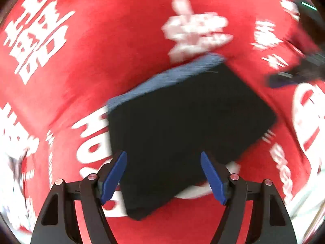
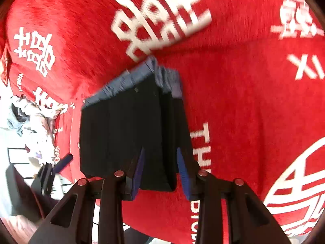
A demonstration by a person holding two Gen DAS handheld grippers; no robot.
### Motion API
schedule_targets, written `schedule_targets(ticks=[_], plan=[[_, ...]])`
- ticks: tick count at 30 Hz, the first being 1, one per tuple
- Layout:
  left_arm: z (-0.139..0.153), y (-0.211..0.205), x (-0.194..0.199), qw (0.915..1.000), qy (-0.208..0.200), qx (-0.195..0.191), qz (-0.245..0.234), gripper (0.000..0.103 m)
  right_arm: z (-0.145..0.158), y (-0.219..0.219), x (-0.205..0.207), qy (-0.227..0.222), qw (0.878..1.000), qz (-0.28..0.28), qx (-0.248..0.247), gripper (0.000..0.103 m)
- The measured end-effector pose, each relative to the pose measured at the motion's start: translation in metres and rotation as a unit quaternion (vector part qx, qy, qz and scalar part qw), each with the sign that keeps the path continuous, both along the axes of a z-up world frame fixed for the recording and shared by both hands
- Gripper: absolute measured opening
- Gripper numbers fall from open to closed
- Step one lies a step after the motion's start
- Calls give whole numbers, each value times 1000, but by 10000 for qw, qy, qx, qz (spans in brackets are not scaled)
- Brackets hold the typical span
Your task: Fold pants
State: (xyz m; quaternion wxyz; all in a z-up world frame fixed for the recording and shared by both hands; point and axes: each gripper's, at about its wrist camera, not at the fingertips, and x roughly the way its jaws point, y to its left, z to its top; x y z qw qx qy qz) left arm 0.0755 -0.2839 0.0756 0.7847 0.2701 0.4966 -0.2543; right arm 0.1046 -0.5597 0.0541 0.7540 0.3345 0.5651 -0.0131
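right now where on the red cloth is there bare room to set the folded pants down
Bare red cloth lies right of the folded pants, up to the white circle print, and beyond their blue waistband. It is crowded at the cloth's left edge, by the heaped clothes and the left gripper.

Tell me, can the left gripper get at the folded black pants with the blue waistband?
Probably yes: the left gripper is open above the folded black pants on the red cloth, with nothing between.

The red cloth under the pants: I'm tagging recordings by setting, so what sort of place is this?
Probably a home, perhaps a bedroom. The folded dark pants lie on a soft red cloth printed with white characters, likely a bed cover or blanket, and a heap of other laundry sits beside it.
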Motion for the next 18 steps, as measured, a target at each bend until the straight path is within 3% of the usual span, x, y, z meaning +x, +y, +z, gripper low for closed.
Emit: schedule_targets(ticks=[3,5,7,9,11,15,18], plan=[[-15,17,44,9968,120,98,780,76,14,24,22,-119,9992,287,-240,38],[-35,27,71,9912,434,168,1242,76,2,45,38,20,9976,530,-441,38],[-51,37,80,9861,665,151,1516,82,-18,63,49,276,9939,797,-713,37],[-59,48,82,9798,872,17,1802,97,-35,81,55,598,9871,992,-1109,35],[-58,54,78,9775,974,-62,1870,97,-40,84,50,503,9847,1041,-1300,36],[-55,60,71,9793,1004,-71,1758,97,-38,81,48,585,9857,986,-1235,39],[-54,65,74,9760,1142,-150,1848,97,-36,79,47,641,9856,947,-1247,40]])
